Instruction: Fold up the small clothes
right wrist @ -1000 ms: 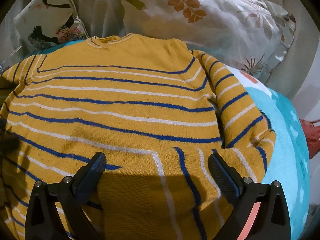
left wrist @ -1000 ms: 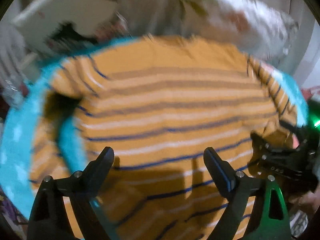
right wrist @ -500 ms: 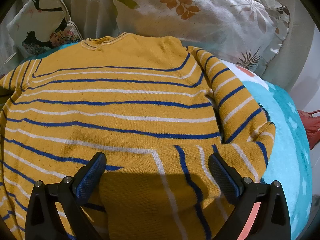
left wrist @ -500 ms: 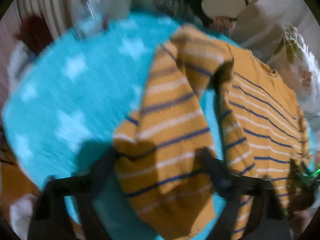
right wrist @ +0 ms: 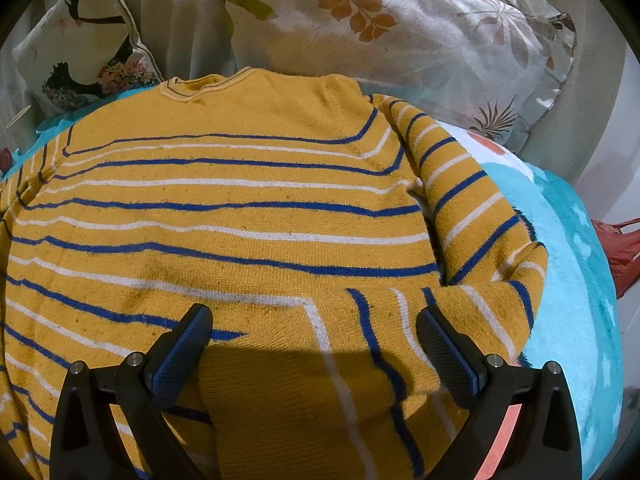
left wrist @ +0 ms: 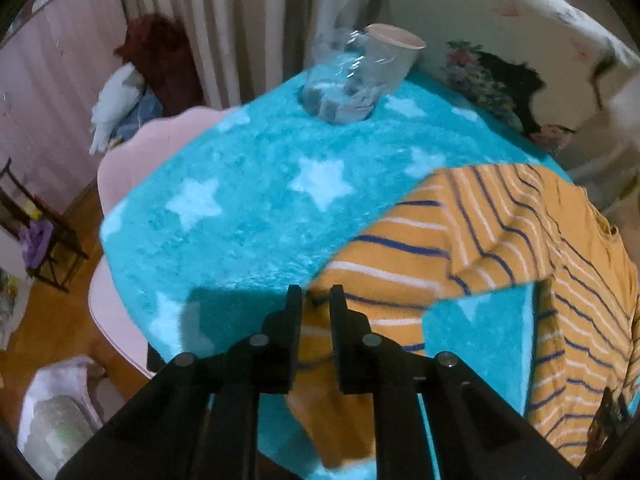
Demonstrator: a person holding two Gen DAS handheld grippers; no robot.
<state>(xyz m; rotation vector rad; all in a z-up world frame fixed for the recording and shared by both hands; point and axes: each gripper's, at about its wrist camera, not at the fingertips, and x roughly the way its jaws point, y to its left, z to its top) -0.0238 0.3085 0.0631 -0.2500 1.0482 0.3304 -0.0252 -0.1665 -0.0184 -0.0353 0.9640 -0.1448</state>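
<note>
The left gripper [left wrist: 316,300] pinched the mustard-yellow knitted sweater with blue and white stripes [left wrist: 500,240] by its sleeve; the right gripper [right wrist: 314,334] hovered wide above it.

right gripper [right wrist: 314,334]: fingers spread, over sweater [right wrist: 240,216] | sleeve folded across hem | pillow [right wrist: 400,28] at blanket's [right wrist: 576,312] far edge

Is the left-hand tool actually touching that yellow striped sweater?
Touching. In the left wrist view, the left gripper has its fingers pinched on the sweater sleeve's edge.
</note>
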